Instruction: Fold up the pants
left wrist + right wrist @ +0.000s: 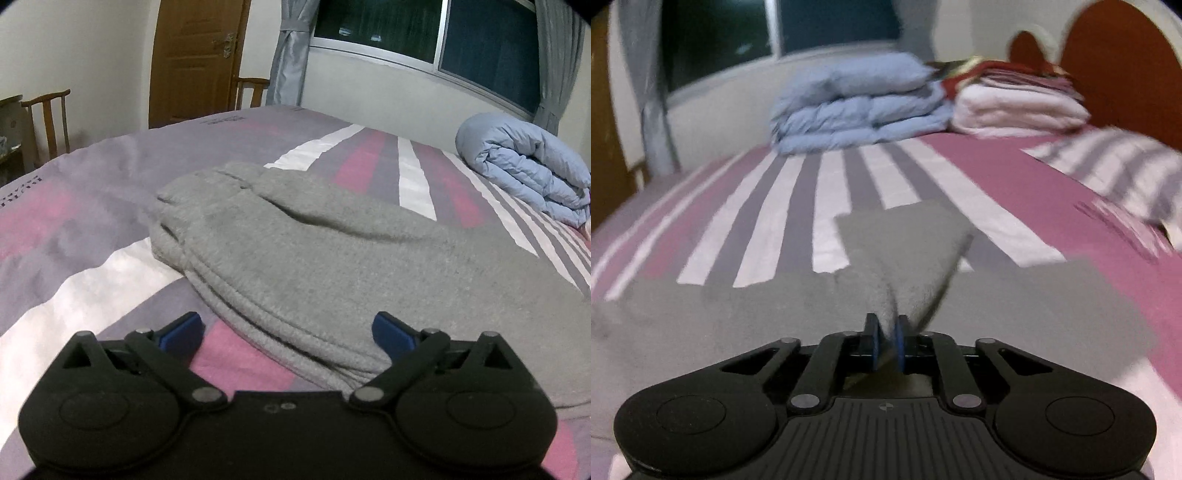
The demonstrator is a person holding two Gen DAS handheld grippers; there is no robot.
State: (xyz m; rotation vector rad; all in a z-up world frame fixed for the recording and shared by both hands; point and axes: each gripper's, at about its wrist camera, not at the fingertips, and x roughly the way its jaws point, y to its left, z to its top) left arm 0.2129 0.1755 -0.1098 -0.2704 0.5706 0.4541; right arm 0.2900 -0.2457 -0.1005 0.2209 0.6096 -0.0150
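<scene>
Grey sweatpants (332, 251) lie folded in layers on the striped bed (92, 206). My left gripper (288, 328) is open, its blue pads either side of the stacked fabric edge nearest me. In the right wrist view the grey pants (738, 314) spread across the sheet. My right gripper (886, 336) is shut on a fold of the pants and holds that part (908, 243) lifted above the rest.
A folded blue quilt (528, 166) lies at the far right of the bed, also in the right wrist view (857, 103) beside pink blankets (1019, 107). A striped pillow (1119, 173) and headboard (1123, 62) are right. Chairs (48, 118) and a door (195, 55) stand beyond.
</scene>
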